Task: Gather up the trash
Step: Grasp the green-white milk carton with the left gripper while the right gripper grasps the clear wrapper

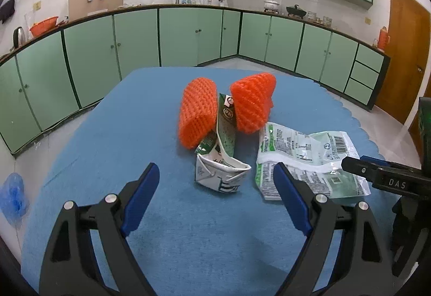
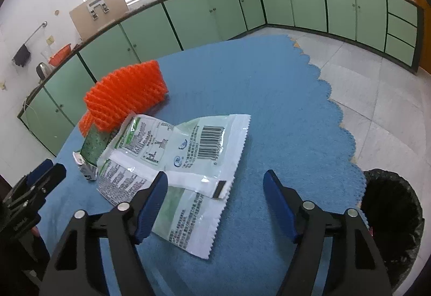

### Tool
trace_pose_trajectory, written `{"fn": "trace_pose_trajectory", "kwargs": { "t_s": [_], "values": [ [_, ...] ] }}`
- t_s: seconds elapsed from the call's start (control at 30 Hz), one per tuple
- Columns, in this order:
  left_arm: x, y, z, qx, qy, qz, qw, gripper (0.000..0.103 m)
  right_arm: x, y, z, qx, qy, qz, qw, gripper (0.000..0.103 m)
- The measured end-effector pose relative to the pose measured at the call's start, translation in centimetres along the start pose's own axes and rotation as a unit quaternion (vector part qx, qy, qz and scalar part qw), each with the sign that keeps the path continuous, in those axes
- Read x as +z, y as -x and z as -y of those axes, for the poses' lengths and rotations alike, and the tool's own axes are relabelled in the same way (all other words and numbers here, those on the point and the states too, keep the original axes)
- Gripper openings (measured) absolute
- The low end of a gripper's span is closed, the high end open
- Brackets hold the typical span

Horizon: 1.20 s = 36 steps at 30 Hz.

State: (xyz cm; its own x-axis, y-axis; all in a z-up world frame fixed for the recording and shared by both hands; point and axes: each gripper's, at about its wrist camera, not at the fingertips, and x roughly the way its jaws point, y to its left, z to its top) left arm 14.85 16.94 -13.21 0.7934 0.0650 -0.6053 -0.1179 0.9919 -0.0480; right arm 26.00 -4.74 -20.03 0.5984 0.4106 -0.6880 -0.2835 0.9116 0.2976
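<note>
Trash lies in a loose heap on the blue tablecloth (image 2: 269,107): a flattened plastic wrapper (image 2: 188,161), its long axis running from the near edge back toward the orange foam netting (image 1: 199,112), beside a crushed milk carton (image 1: 221,174). Right gripper (image 2: 215,196) straddles the wrapper's near corner, spread, probably lining up a pinch for the black-lined bin (image 2: 390,215). Left gripper (image 1: 215,193) hangs spread before the carton, empty.

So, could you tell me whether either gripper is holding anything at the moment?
Nothing: the left gripper and right gripper are both open.
</note>
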Motion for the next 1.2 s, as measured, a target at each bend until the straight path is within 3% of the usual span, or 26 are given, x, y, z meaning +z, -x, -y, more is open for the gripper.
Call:
{"fn": "trace_pose_trajectory", "kwargs": {
  "t_s": [0.17,0.47,0.53,0.7,0.93,1.1,1.2],
  "values": [
    [0.0,-0.4,-0.5,-0.002,0.004,-0.003,1.0000,0.084,0.1,-0.4,-0.5,0.020,0.008,-0.009,1.000,0.058],
    [0.0,-1.1,-0.8,-0.003,0.009,-0.016,0.9998,0.084,0.4,-0.5,0.0,0.045,-0.005,-0.014,0.999,0.027],
    [-0.1,-1.3,-0.8,-0.002,0.011,-0.020,0.9997,0.084,0.4,-0.2,0.4,0.054,-0.010,-0.009,0.998,0.017],
    [-0.3,-1.7,-0.9,0.000,0.021,-0.031,0.9993,0.084,0.6,1.4,0.3,0.054,0.005,0.010,0.999,0.005],
    [0.4,-2.7,-0.3,-0.011,0.026,-0.042,0.9987,0.084,0.6,3.9,1.2,0.041,-0.002,0.044,0.998,0.004],
    [1.4,-4.0,0.5,-0.009,0.025,-0.048,0.9985,0.083,0.7,4.1,1.3,0.040,-0.004,0.045,0.998,0.004],
    [1.6,-5.5,0.6,-0.009,0.032,-0.071,0.9969,0.081,0.6,3.9,1.4,0.041,-0.005,0.044,0.998,0.004]
  ]
}}
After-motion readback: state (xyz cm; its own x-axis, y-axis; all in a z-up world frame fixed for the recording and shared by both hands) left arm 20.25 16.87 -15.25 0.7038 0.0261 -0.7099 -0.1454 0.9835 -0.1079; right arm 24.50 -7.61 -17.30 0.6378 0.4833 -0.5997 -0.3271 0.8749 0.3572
